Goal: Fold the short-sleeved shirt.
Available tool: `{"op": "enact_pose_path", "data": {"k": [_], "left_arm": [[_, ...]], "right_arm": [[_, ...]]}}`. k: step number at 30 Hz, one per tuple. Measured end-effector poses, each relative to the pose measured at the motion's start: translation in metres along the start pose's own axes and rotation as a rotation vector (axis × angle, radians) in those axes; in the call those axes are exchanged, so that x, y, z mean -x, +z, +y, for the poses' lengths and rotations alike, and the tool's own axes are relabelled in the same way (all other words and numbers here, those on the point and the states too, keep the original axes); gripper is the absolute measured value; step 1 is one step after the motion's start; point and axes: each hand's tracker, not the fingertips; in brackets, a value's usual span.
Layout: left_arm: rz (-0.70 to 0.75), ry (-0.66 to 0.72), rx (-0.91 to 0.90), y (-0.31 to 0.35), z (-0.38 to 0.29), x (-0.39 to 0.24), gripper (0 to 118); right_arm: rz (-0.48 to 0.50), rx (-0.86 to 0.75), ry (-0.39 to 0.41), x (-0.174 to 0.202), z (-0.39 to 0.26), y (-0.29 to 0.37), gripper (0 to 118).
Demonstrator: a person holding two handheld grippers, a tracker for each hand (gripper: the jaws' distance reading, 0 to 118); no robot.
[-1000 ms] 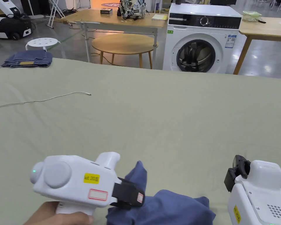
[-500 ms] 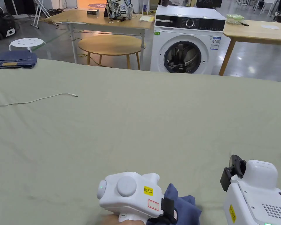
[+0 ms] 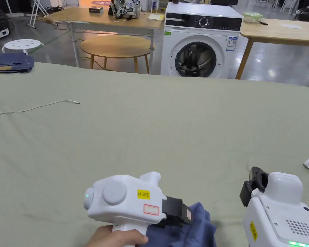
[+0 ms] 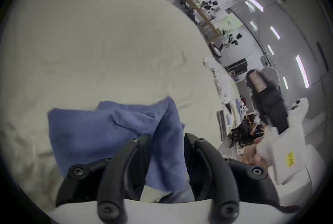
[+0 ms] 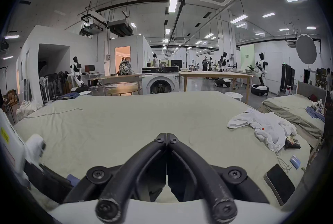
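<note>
Low in the head view, a hand (image 3: 113,237) grips the handle of the white plastic left gripper (image 3: 187,214), which points toward the right of the frame. Its black jaws sit on the blue shirt (image 3: 195,230), a soft crumpled heap at the bottom centre on the pale green bedsheet (image 3: 170,128); from this angle I cannot tell how far apart the jaws stand. The right gripper (image 3: 252,186) rises in the lower right corner, apart from the shirt.

From the left gripper view, the left gripper (image 4: 166,139) holds its curved black jaws parted, with a fold of the shirt (image 4: 108,130) running up between them; whether both jaws press it is unclear. The cloth looks thick and matte, spread to the lower left over the wrinkled sheet.

Seen from the right gripper view, the right gripper (image 5: 167,135) has its jaws pressed together tip to tip with nothing between them, level above the sheet. A sliver of blue shirt (image 5: 72,178) shows at lower left beside the other gripper's black part. White crumpled clothes (image 5: 261,126) lie at right.
</note>
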Motion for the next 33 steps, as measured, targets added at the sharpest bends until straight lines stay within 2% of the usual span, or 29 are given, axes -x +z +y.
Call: {"op": "enact_pose_path", "data": {"k": [2, 5, 6, 9, 14, 19, 22, 28, 33], "left_arm": [[-0.041, 0.008, -0.014, 0.005, 0.002, 0.003, 36], [-0.034, 0.015, 0.065, -0.013, -0.001, 0.008, 35], [-0.042, 0.020, 0.075, -0.021, -0.004, 0.011, 33], [-0.098, 0.065, 0.139, -0.058, -0.015, 0.017, 11], [-0.111, 0.123, 0.170, -0.112, -0.033, 0.025, 0], [-0.079, 0.131, 0.136, -0.121, -0.036, 0.028, 0], [-0.038, 0.064, 0.141, -0.111, -0.032, 0.019, 0], [0.009, -0.072, -0.051, -0.038, -0.007, 0.007, 0], [0.257, -0.281, -0.411, 0.040, 0.002, 0.000, 0]], "right_arm": [[0.000, 0.000, -0.007, 0.000, 0.000, 0.000, 0], [0.003, 0.001, -0.009, 0.001, 0.000, -0.001, 0], [0.004, 0.001, -0.008, 0.001, 0.000, 0.000, 0], [0.003, -0.001, -0.003, 0.002, 0.000, 0.002, 0], [-0.004, 0.004, 0.001, -0.002, -0.004, 0.002, 0], [-0.014, 0.005, -0.002, -0.007, -0.002, 0.003, 0], [-0.015, 0.002, -0.001, -0.008, 0.000, 0.003, 0], [-0.009, -0.016, 0.012, -0.003, 0.010, -0.003, 0], [0.004, -0.042, 0.019, 0.008, 0.017, -0.012, 0]]}}
